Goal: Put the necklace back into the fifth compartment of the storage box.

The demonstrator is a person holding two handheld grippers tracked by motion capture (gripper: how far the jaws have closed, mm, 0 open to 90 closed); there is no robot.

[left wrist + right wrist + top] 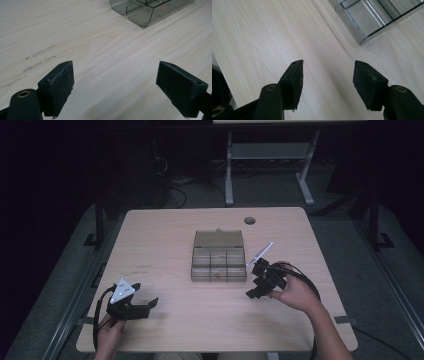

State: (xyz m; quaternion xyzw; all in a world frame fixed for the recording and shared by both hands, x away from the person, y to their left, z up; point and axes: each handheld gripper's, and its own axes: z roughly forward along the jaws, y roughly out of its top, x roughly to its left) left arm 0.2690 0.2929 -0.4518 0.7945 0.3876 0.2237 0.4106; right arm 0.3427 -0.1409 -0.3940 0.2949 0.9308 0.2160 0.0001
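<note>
Left gripper point(150, 304): your jaws are spread wide, nothing between, low over the pale wooden bench point(165, 240).
Right gripper point(254, 285): jaws spread too, empty.
Clear smoky plastic compartment box point(219, 262): mid-bench, lid open, just beside your right gripper.

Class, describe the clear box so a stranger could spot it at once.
Start at the wooden table and look to its middle. There sits the clear box, smoky plastic, split into small compartments, its lid open towards the far edge. It lies between the two black grippers and is the one see-through thing on the table.
</note>
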